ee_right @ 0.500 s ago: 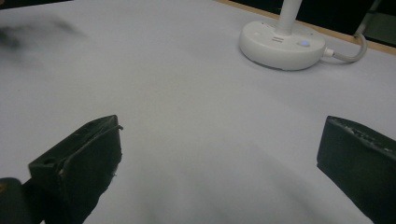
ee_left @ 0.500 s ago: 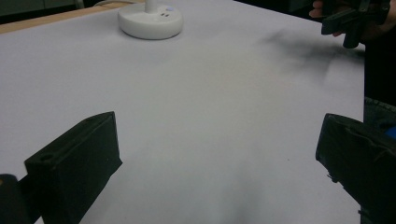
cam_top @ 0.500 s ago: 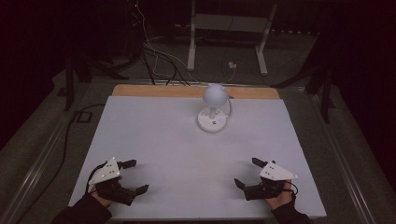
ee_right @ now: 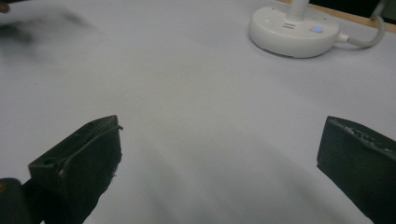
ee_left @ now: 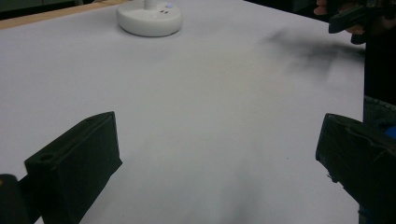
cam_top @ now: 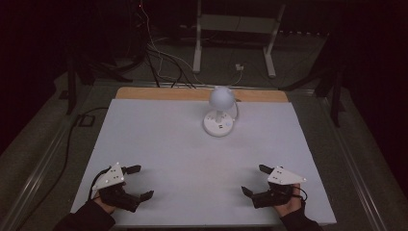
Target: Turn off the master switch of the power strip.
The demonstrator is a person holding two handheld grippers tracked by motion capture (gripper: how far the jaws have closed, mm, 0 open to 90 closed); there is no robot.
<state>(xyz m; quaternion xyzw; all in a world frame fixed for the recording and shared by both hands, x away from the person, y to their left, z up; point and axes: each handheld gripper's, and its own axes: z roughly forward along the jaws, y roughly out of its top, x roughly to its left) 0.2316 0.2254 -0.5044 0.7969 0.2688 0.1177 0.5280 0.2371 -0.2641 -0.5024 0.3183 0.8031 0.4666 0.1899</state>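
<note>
A small white desk lamp (cam_top: 220,111) with a round head and a round base stands toward the back of the white table (cam_top: 159,139); its base (ee_left: 149,17) (ee_right: 293,29) carries a small blue light. My left gripper (cam_top: 139,182) rests near the table's front left corner, jaws wide apart and nothing between them. Near the front right corner, my right gripper (cam_top: 254,180) is open and empty too. Both point inward across the table. In the left gripper view the right gripper (ee_left: 348,21) appears far off at the top right.
A white cable (ee_right: 373,35) runs from the lamp base. A wooden strip (cam_top: 159,93) edges the table's far side. Beyond it are cables on the floor (cam_top: 159,62) and a metal stand (cam_top: 235,38). Dark surroundings ring the table.
</note>
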